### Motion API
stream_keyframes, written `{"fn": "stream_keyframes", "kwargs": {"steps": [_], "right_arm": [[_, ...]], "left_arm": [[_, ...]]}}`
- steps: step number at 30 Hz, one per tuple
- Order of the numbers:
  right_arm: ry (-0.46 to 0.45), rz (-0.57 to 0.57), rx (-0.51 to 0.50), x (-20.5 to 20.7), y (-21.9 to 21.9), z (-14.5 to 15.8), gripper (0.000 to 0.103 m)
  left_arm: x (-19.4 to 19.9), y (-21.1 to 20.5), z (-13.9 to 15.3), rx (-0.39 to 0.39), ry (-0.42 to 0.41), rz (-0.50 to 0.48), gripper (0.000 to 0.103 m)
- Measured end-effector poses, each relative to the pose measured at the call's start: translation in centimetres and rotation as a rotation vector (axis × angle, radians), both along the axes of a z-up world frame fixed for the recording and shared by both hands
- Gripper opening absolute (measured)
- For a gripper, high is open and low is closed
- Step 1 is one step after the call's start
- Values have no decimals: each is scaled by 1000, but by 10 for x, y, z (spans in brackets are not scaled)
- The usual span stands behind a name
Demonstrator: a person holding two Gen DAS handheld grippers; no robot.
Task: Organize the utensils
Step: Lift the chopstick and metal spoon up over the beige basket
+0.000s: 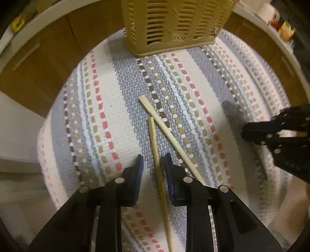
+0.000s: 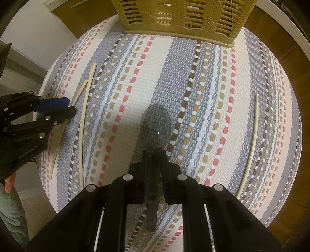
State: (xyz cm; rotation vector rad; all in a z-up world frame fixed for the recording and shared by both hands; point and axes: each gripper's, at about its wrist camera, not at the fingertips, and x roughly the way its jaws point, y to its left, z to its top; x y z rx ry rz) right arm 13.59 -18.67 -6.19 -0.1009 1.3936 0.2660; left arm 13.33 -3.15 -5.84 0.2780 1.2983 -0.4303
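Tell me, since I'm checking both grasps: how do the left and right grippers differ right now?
The left gripper is open, straddling a chopstick lying on the mat; the right gripper is shut on the grey spoon. Both point toward the basket.

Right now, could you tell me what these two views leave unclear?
- Basket: top cut off by the frame edge in both views; contents unseen.
- Nearer chopstick: lower end passes out of the left view.
- Spoon: handle end hidden by the right gripper.

Basket [image 1: 174,25] top cut off by frame; spoon [image 2: 155,124] handle partly hidden.
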Motion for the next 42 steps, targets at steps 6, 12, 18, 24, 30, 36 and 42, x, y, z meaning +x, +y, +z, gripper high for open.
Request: {"fn": "stream_keyframes", "kwargs": {"steps": [6,12,18,24,30,36,42], "right_arm": [[-49,36,78,-27,-3,6,10],[-194,36,257,-47,-32,43,10],[-415,36,353,-61,-61,94,10],[-718,0,368,-70,-77,158,10],[-955,-104,377,-48,-84,207,10],[-1106,-175,352,-18,-91,226,10],[-1261,-212,225,18,-90,224,10]], "left_arm": [[-6,-2,5,-69,-79,42,2],[-20,20,57,-336,-242,123,2],[-31,31,116,-532,-439,168,2],[-32,27,175,-592,-685,219,2],[-18,11,216,-637,-890,254,2],[8,-1,226,-691,-1025,300,2],[38,-5,209,-707,-1061,351,2]]}}
